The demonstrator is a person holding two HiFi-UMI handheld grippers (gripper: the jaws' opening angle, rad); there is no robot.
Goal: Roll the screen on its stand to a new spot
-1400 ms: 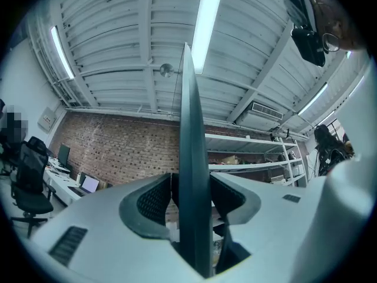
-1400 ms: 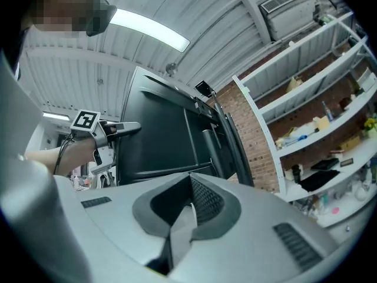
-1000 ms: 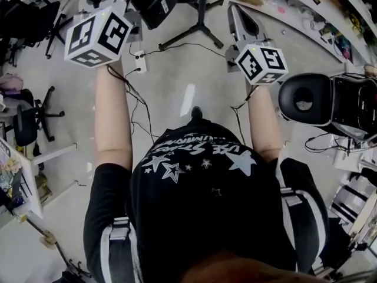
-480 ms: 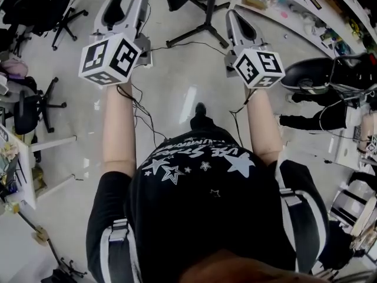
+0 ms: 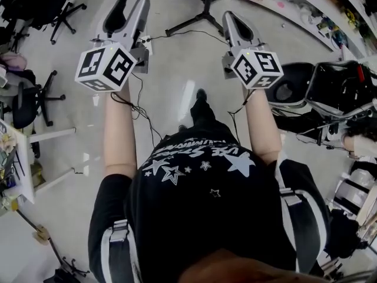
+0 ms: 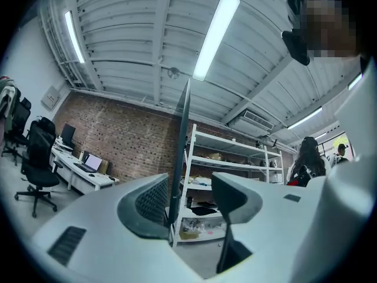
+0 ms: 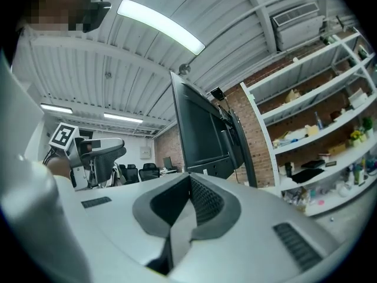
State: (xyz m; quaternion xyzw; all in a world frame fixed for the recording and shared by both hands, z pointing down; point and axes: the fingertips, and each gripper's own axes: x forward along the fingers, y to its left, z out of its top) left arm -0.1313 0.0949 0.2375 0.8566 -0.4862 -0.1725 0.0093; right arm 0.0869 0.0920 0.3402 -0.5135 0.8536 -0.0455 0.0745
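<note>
Jaws of the left gripper (image 6: pixel 189 196) stand well apart with nothing clamped. The right gripper (image 7: pixel 188 181) has its jaws drawn together on nothing. Both are pale grey moulded plastic, with dark ribbed pads lining the inner faces.

Through the left gripper's gap the screen (image 6: pixel 182 134) shows edge-on as a thin dark line. It seems to lie beyond the tips and touches neither pad. From the right gripper view it is a flat black panel with a chunky bracket behind it, upright and near. Its stand (image 5: pixel 187 26) shows in the head view as black tube with splayed legs, ahead of both grippers. Whether it has castors cannot be made out.

This looks like the approach, with no hold taken yet and the rolling not begun. The next move probably calls for closing in and taking a firm grip on the panel's edge or the post. A low, even push should follow, since a tall panel on a slim post is likely top-heavy.

The floor (image 5: pixel 177 69) is pale, smooth and faintly glossy. A thin cable (image 5: pixel 138 108) trailing across it could snag the legs.
</note>
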